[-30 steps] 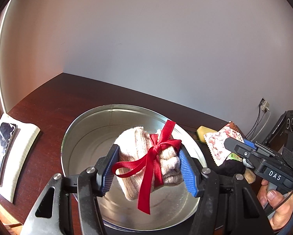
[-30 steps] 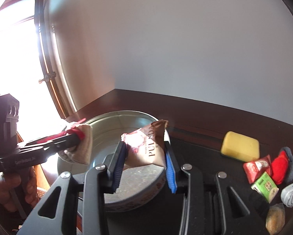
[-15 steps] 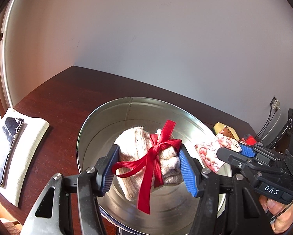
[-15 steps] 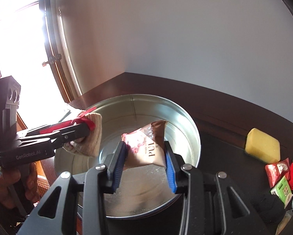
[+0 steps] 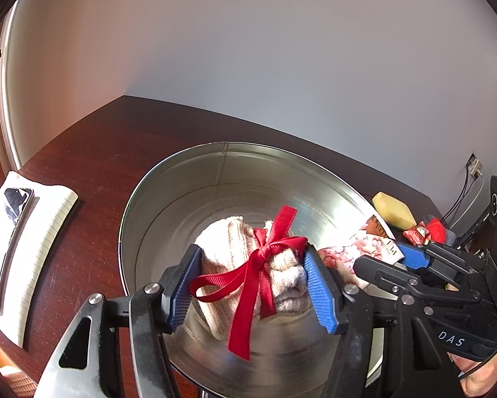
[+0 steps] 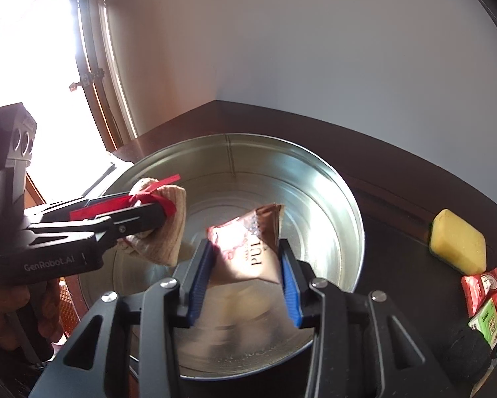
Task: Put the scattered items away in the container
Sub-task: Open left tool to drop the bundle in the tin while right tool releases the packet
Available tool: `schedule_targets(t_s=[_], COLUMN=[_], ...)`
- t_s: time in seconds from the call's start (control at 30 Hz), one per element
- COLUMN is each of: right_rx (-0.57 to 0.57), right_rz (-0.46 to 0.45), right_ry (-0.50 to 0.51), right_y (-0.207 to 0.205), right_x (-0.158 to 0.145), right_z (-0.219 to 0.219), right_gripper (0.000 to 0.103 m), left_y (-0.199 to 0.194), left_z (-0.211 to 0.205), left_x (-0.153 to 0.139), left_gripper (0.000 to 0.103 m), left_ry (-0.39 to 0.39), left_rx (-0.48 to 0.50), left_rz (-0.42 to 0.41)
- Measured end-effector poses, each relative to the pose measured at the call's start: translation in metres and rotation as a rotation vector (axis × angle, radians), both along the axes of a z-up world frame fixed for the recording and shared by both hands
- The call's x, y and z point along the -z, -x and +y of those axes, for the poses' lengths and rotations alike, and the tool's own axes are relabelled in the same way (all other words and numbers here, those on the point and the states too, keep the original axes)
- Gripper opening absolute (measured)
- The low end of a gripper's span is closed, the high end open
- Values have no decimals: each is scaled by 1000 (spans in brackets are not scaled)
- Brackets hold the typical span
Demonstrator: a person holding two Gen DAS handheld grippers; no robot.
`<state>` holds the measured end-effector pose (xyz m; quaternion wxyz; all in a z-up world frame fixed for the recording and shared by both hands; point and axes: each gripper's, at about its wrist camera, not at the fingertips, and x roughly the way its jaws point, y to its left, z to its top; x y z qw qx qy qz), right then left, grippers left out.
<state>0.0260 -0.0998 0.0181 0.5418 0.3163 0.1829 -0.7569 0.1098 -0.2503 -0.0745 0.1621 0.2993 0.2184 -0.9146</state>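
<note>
Left gripper (image 5: pixel 255 285): jaws clamp the ribboned cloth bundle (image 5: pixel 248 265) above the tin (image 5: pixel 215 172) floor.
Right gripper (image 6: pixel 245 275): jaws pinch the snack packet (image 6: pixel 251 248) over the tin's near-right rim.
Release: both loads hang inside the rim, judged ready.

Dark wooden tabletop (image 5: pixel 92 152) against a plain pale wall (image 5: pixel 248 66), bright arched window (image 6: pixel 33 99) at one side

The tin (image 5: pixel 169 199) loses its near rim below the picture's edge. Beside the sponge (image 6: pixel 457 242), the packets (image 6: pixel 480 285) are cut off and too small to read.
</note>
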Motion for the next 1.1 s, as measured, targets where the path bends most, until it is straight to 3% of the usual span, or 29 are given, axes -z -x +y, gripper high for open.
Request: schedule_targets(t_s=[0.33, 0.43, 1.1], right_rx=[12, 29, 245], right_rz=[-12, -16, -47], right_ry=[38, 68, 184], right_y=[4, 5, 46], right_x=[-5, -10, -25], right_z=[13, 24, 143], right_gripper=[44, 51, 58], left_y=[3, 3, 49], left_z=[-6, 1, 102], left_x=[-2, -10, -38], left_gripper=[65, 65, 65], left_ry=[10, 18, 85], left_rx=[9, 26, 290], left_rz=[16, 39, 65])
